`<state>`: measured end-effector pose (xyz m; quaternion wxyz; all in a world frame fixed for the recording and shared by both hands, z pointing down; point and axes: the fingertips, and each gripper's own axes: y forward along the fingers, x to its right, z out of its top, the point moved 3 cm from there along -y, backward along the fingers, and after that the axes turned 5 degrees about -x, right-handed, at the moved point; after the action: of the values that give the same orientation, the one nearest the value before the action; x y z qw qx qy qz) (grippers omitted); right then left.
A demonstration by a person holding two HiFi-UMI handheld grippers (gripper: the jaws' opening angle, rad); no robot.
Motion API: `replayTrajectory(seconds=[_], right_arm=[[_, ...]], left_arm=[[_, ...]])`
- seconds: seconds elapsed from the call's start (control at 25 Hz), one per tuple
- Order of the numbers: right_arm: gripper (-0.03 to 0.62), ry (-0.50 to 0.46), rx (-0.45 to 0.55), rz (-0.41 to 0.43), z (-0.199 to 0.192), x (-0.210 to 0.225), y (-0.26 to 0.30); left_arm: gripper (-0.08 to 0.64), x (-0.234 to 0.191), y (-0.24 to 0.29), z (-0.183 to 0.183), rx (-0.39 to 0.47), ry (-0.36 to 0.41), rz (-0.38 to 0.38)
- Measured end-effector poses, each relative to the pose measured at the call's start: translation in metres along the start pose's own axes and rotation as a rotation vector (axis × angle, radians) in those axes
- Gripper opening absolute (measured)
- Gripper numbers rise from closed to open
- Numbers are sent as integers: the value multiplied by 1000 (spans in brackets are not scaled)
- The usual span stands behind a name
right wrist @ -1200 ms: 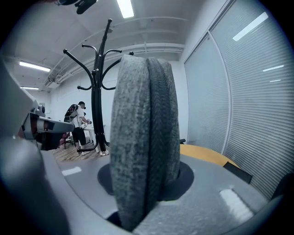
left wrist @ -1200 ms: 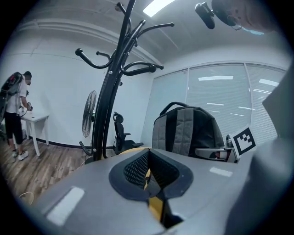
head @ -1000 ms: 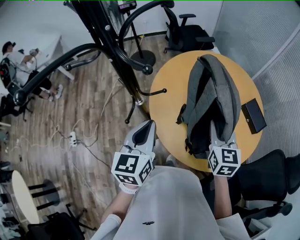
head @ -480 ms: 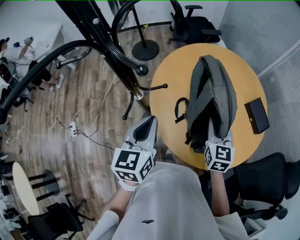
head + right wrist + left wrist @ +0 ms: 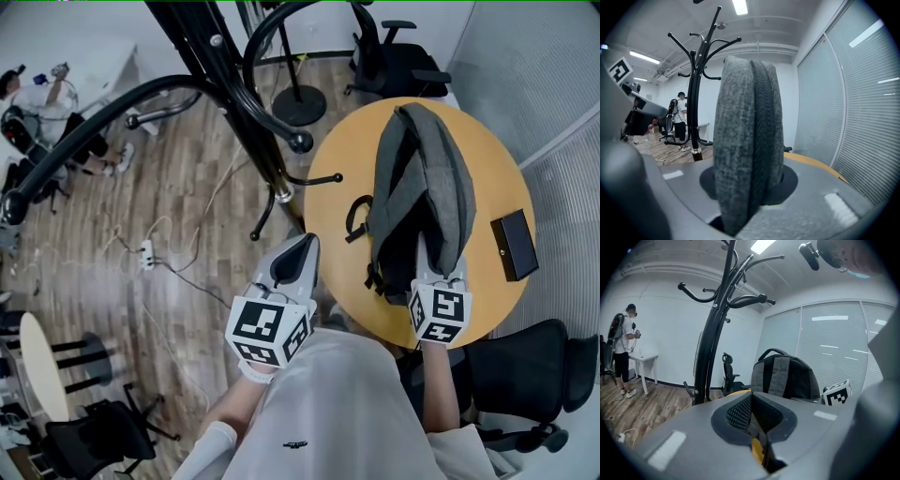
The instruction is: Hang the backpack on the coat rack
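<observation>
Clamping the backpack point(image 5: 441, 178) by its near end in our right gripper point(image 5: 439, 269), left gripper point(image 5: 296, 257) closed empty, we had the coat rack point(image 5: 249, 122) ahead-left.

Wood floor point(image 5: 169, 244) at nine o'clock, round yellow desk point(image 5: 333, 246) at two, black office chair point(image 5: 398, 66) at one, blinds point(image 5: 862, 103) at three.

Left gripper point(image 5: 302, 242) held forward, tilted slightly down, jaws together at the tips with nothing between them, right gripper point(image 5: 441, 267) level with it on its right, jaws clamped on grey backpack point(image 5: 422, 178) fabric, both forearms extended forward, marker cubes nearest the body
</observation>
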<state>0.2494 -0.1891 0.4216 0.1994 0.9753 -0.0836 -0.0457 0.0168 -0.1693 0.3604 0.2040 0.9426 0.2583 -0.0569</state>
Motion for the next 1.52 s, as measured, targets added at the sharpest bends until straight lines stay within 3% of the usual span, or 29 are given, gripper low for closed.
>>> replayTrajectory(seconds=[0.6, 1.12, 1.52], right_arm=[[91, -99, 78, 131, 77, -5, 42], [91, -80, 101, 232, 114, -16, 79], [91, -140, 143, 309, 144, -26, 103]], left_arm=[[17, -5, -2, 19, 35, 19, 11], [18, -17, 8, 43, 61, 37, 21], [17, -24, 15, 49, 54, 26, 34]])
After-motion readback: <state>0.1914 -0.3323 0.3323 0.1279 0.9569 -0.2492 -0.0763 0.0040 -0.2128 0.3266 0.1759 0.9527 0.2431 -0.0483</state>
